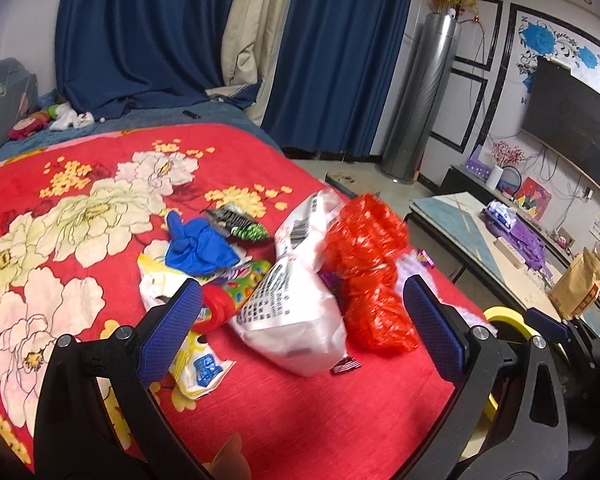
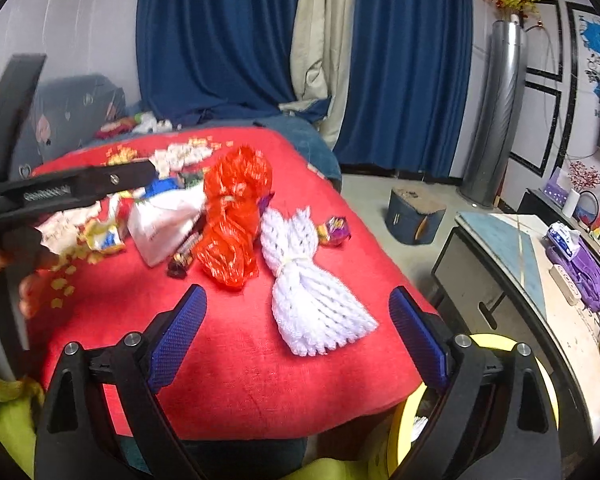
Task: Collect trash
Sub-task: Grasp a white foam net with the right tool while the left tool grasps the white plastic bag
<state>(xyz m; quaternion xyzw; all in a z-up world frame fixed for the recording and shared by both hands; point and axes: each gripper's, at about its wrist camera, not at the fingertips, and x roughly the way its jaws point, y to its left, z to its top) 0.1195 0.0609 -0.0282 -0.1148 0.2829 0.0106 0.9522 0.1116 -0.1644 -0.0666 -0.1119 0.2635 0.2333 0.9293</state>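
Trash lies piled on a red flowered blanket (image 1: 80, 208). In the pile are a white barcode bag (image 1: 292, 312), a crumpled red plastic bag (image 1: 368, 276), a knotted blue glove (image 1: 198, 246), a black-green wrapper (image 1: 240, 226) and a yellow-white wrapper (image 1: 200, 368). My left gripper (image 1: 300, 322) is open, with the white bag and red bag lying just ahead between its blue fingers, untouched. My right gripper (image 2: 300, 332) is open wide over the blanket's near edge. A white foam net (image 2: 312, 292) lies just beyond its fingers, beside the red bag (image 2: 232, 216) and a purple candy wrapper (image 2: 334, 232).
A yellow bin rim (image 2: 500, 344) shows below the blanket's right corner. A low table (image 1: 480, 248) on the right carries purple cloth, tissues and a brown paper bag (image 1: 578, 292). A dark box (image 2: 414, 216) sits on the floor. A silver tower unit (image 1: 420, 100) and blue curtains stand behind.
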